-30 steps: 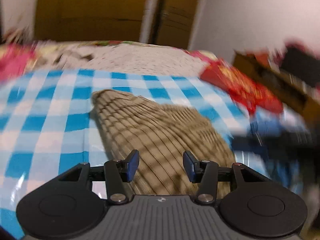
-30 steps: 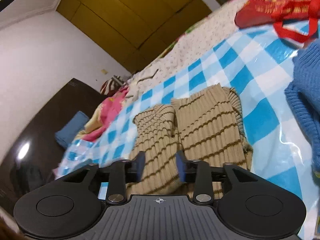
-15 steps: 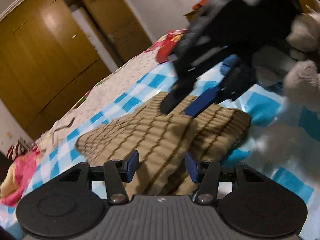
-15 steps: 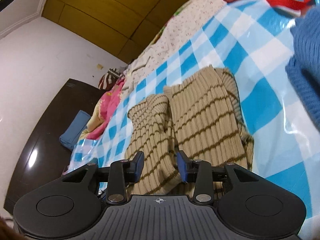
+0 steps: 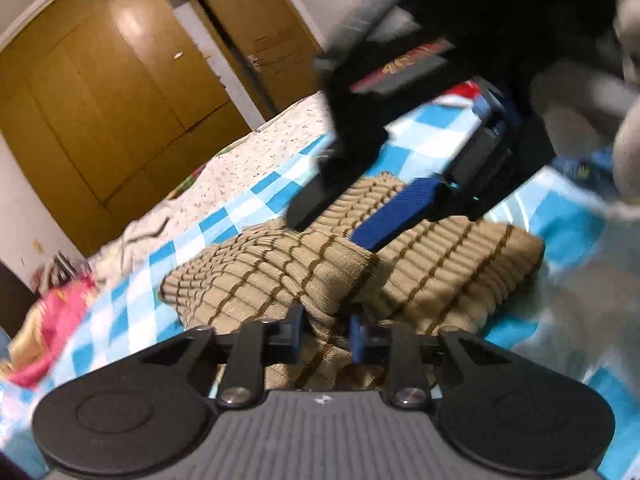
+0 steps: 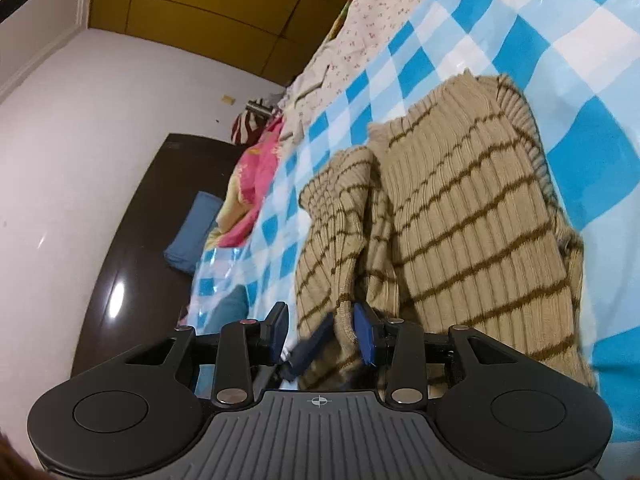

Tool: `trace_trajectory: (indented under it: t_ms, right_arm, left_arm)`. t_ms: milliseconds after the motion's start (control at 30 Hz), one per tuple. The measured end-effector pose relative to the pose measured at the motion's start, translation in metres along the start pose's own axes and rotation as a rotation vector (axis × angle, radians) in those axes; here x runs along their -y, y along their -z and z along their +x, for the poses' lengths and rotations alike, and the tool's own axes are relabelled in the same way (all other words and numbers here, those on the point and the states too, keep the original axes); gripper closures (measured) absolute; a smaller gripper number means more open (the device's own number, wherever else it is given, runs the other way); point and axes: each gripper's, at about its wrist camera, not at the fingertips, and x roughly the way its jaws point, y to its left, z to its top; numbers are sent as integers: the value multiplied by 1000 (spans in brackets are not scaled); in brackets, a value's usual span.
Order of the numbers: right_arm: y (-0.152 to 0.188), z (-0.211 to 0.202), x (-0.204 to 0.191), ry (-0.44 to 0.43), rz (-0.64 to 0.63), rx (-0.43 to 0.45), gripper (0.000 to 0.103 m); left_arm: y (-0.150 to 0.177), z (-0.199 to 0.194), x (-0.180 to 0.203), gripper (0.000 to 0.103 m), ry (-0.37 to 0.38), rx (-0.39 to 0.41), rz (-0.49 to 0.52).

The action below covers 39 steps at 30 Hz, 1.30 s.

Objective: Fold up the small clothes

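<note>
Left wrist view, from left to right: a pink patterned cloth [image 5: 52, 312] lies bunched at the far left edge of a bed covered by a blue and white checked sheet [image 5: 240, 208]. At the middle, a beige ribbed sweater with thin brown stripes [image 5: 280, 276] lies partly folded on the sheet. The left gripper [image 5: 325, 334] is closing its jaws, with a bunched fold of the sweater between its blue pads. Above and to the right, the right gripper [image 5: 394, 216] reaches down over the sweater, its dark body blurred, held by a hand in a pale glove [image 5: 592, 120]. Right wrist view, from left to right: a dark wooden headboard [image 6: 136, 248] stands against a white wall, with a blue pillow [image 6: 192, 232] and the pink cloth beside it. At the middle, the right gripper [image 6: 320, 332] has its jaws partly apart, and a hemmed edge of the sweater lies between them against the right-hand pad; whether it is pinched cannot be told. No container shows in either view.
</note>
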Motion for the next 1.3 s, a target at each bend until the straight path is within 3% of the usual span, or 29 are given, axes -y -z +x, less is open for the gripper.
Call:
trace_trajectory:
  t_ms: [233, 400, 500, 533, 567, 633, 700, 767, 867, 933, 1000, 1100, 1133, 1167, 1200, 1300]
  right_arm:
    - [0, -25, 11, 83, -11, 52, 57]
    - [-1, -5, 10, 13, 21, -28, 49]
    - [-3, 15, 1, 11, 3, -69, 49]
    - [-2, 17, -3, 16, -10, -67, 55]
    - [-2, 19, -8, 11, -26, -65, 68]
    - [-3, 17, -14, -3, -30, -61, 79]
    - [-6, 15, -18, -28, -1, -54, 81]
    - [-7, 14, -20, -43, 30, -52, 83]
    - [-8, 16, -29, -79, 35, -71, 83]
    - [-5, 20, -38, -86, 6, -95, 83]
    - [-3, 23, -43, -71, -33, -113, 83]
    - [-5, 25, -44, -21, -72, -124, 77]
    - [-9, 27, -41, -17, -56, -130, 66]
    - [-12, 29, -37, -17, -35, -130, 48]
    - [-17, 33, -34, -15, -24, -122, 40]
    - [-30, 48, -30, 47, -41, -87, 36]
  left_arm:
    - [-1, -13, -22, 69, 49, 21, -112]
    - [0, -14, -25, 69, 72, 23, -118]
    - [1, -15, -23, 69, 59, 26, -109]
    - [2, -15, -24, 69, 52, 31, -104]
    - [3, -17, -23, 66, 42, 37, -98]
    - [4, -21, -18, 53, 10, 53, -75]
    - [5, -21, -13, 39, -42, 75, -44]
    - [4, -17, -8, 33, -80, 83, -24]
    - [-2, -6, -3, 33, -117, 87, -16]
    - [-5, 1, -9, 39, -127, 76, -50]
    - [-7, 5, -24, 73, -100, 44, -126]
    - [-1, 4, -44, 77, -55, 28, -215]
    - [0, 3, -47, 78, -51, 29, -226]
    - [1, 2, -48, 78, -48, 32, -230]
    - [2, 0, -48, 79, -43, 35, -234]
    - [4, -5, -53, 79, -18, 50, -258]
